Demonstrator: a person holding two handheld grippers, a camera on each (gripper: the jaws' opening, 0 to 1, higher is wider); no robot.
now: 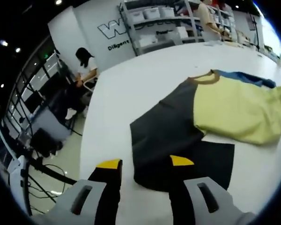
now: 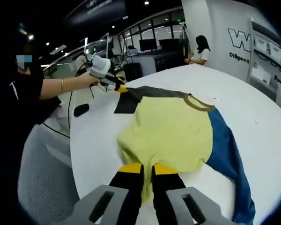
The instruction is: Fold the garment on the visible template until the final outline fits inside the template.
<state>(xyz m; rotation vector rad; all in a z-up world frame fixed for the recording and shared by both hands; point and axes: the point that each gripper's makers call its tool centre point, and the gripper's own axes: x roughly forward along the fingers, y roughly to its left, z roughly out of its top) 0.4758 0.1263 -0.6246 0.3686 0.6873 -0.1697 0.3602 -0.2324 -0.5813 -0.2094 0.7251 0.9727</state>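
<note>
A yellow garment (image 2: 171,131) with a brown collar (image 2: 200,104) and a blue sleeve (image 2: 226,152) lies rumpled on the white table (image 2: 253,117). It partly covers a dark template sheet (image 2: 129,100). My right gripper (image 2: 148,168) is shut on the garment's near yellow edge, with cloth pinched between the jaws. In the left gripper view the garment (image 1: 239,110) covers the template's (image 1: 166,136) right part. My left gripper (image 1: 145,162) stands open just above the template's near corner, holding nothing. A hand carries that left gripper (image 2: 122,88) at the template's far corner in the right gripper view.
A grey chair (image 2: 42,173) stands by the table's near left edge. A seated person (image 1: 84,70) is beyond the table's edge, near cables and equipment on the floor (image 1: 42,140). Shelves (image 1: 168,23) line the far wall. Bare table (image 1: 131,84) surrounds the template.
</note>
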